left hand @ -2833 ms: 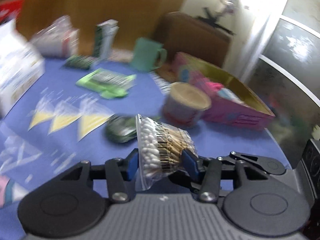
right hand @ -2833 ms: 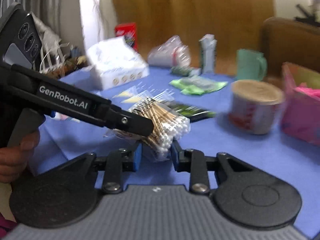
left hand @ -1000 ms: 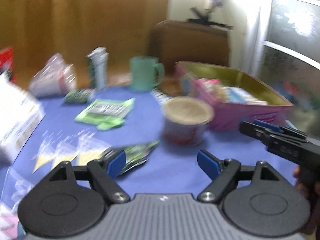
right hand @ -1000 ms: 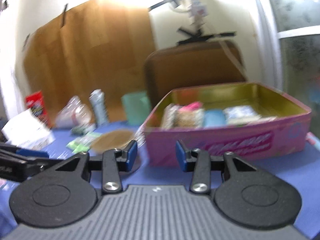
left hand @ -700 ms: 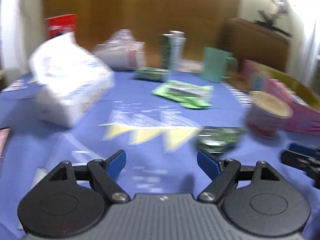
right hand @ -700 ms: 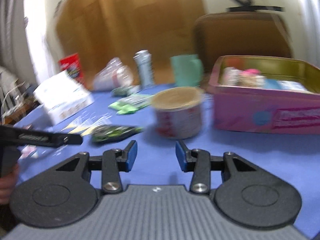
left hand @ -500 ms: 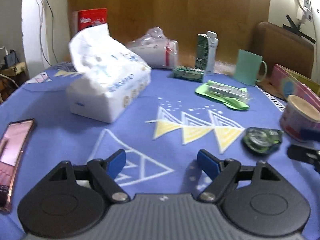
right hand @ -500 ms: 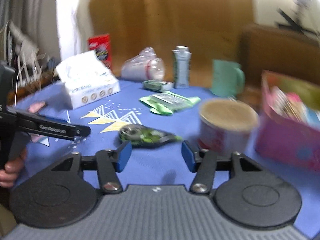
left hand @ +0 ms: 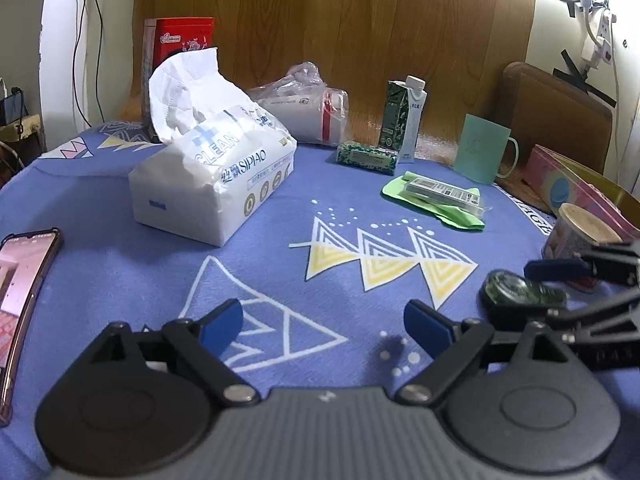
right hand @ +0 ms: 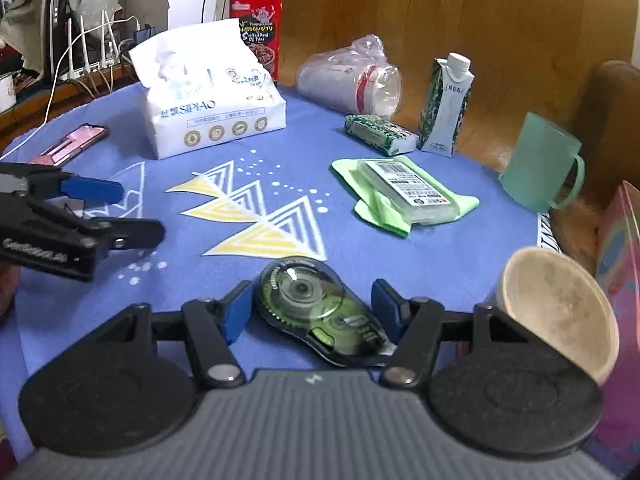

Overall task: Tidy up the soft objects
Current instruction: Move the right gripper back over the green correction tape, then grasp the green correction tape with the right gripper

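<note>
A green-and-black tape dispenser (right hand: 316,312) lies flat on the blue tablecloth (right hand: 340,248). My right gripper (right hand: 312,312) straddles it with jaws opening, a blue pad on each side, neither pressing. In the left wrist view the dispenser (left hand: 516,292) shows at the right under the right gripper (left hand: 560,280). My left gripper (left hand: 323,320) hovers over bare cloth, jaws opening, nothing between them; the right wrist view has it at the left (right hand: 80,208). A white tissue pack (left hand: 216,184) stands ahead of it. A green cloth with a plastic packet (right hand: 404,196) lies mid-table.
A pink box (left hand: 580,192) and a lidded paper tub (right hand: 560,312) stand at the right edge. A green mug (right hand: 540,168), carton (right hand: 448,108), small green pack (right hand: 380,134), bagged cups (right hand: 352,80) and red box (right hand: 256,12) line the back. A phone (left hand: 20,280) lies left.
The cotton-swab bag both grippers held has left them. Both swung left, away from the pink box. The right gripper came down around the tape dispenser, and both jaws spread wider.
</note>
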